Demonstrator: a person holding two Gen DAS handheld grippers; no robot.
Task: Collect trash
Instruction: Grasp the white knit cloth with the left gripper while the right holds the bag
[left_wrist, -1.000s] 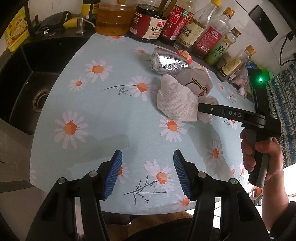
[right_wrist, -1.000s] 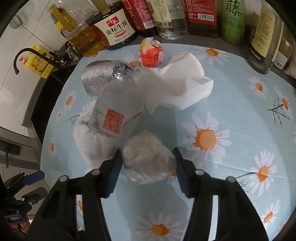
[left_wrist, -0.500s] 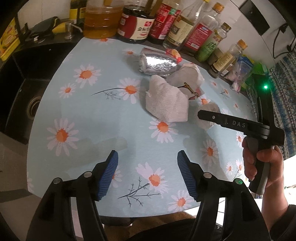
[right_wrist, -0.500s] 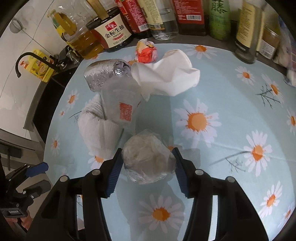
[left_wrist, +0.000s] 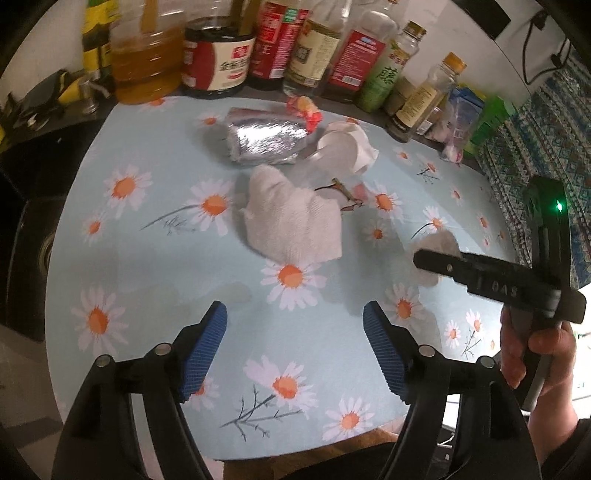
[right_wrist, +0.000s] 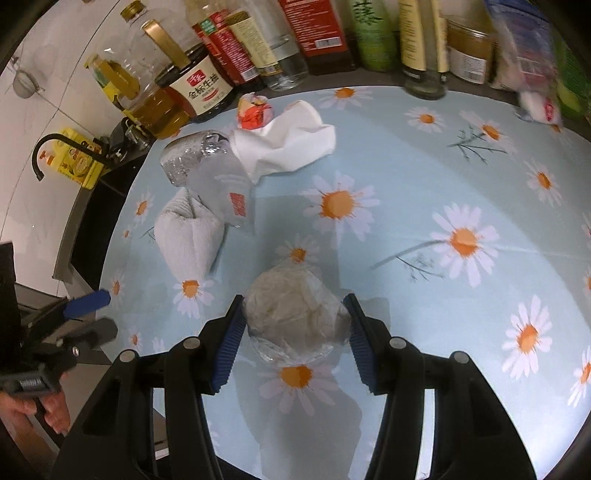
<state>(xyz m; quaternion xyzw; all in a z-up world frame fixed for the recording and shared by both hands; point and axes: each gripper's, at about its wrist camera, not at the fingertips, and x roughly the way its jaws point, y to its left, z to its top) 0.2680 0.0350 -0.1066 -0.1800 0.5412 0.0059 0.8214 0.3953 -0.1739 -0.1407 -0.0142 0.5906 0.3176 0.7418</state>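
Counting trash on the cloth: one foil wad (left_wrist: 264, 142), one towel (left_wrist: 291, 221), one napkin (right_wrist: 286, 144), one wrapper (right_wrist: 255, 109), one plastic ball (right_wrist: 295, 314), one cup (right_wrist: 221, 192).

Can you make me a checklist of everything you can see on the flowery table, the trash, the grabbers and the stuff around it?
Surface: pale blue daisy-print tablecloth over the table.
Job's things: crumpled clear plastic wad; white textured paper towel; silver foil wrapper; clear plastic cup lying on its side; white napkin; red-orange crumpled wrapper.
Clutter: row of sauce and oil bottles along the back edge.
Grippers: right gripper clamps the wad; left gripper empty, jaws just been opening.
Cables: black cord on the wall.
Surroundings: black sink, black tap.
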